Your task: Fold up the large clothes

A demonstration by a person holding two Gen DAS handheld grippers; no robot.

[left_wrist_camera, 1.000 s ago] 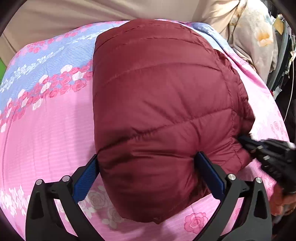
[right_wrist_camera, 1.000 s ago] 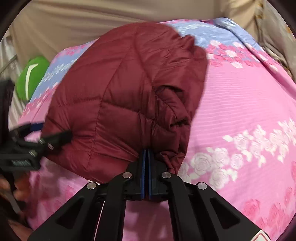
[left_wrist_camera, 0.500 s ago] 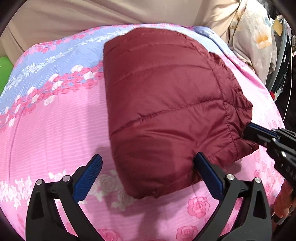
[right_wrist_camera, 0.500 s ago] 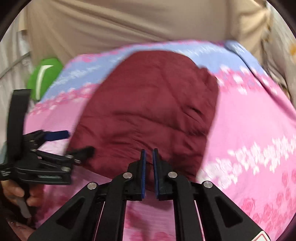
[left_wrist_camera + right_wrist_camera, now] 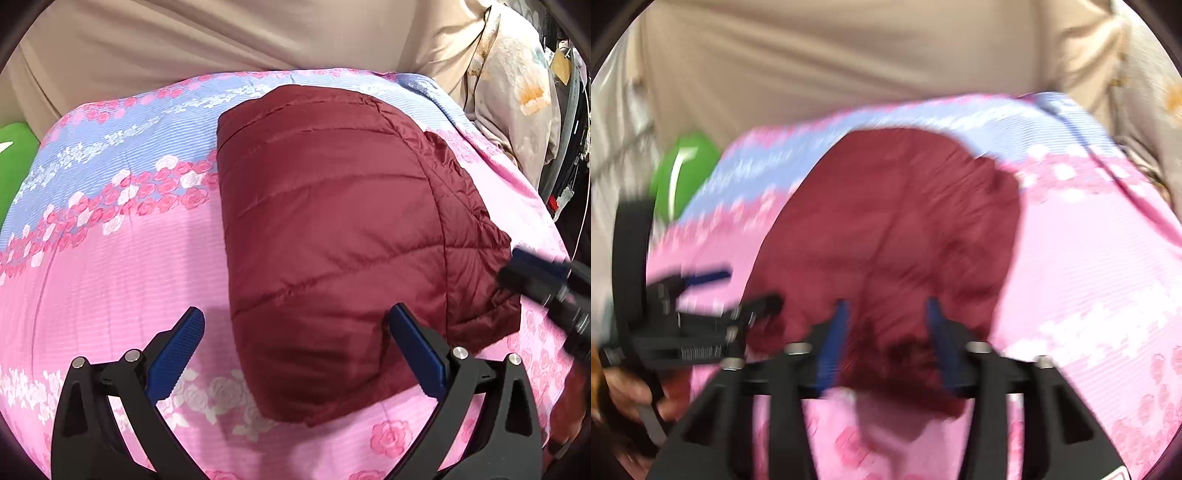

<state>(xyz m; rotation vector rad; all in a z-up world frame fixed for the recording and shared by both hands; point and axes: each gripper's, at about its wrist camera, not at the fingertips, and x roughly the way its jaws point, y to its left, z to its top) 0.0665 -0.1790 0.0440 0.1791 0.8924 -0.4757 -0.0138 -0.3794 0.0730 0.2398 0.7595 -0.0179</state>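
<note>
A dark red quilted puffer jacket [image 5: 332,236] lies folded into a compact rectangle on the pink and blue floral bedspread [image 5: 110,266]; it also shows, blurred, in the right wrist view [image 5: 894,236]. My left gripper [image 5: 295,343] is open and empty, raised over the jacket's near edge. My right gripper [image 5: 886,332] is open and empty above the jacket's near right corner; it shows at the right edge of the left wrist view [image 5: 543,280]. The left gripper shows at the left of the right wrist view [image 5: 713,291].
A beige curtain [image 5: 258,37] hangs behind the bed. A green object [image 5: 14,155] sits at the far left. Floral bedding [image 5: 517,92] and dark equipment [image 5: 569,155] stand at the right.
My right gripper has opened and let go of the jacket. Both grippers have pulled back and risen. The jacket has settled flat on the bedspread.
</note>
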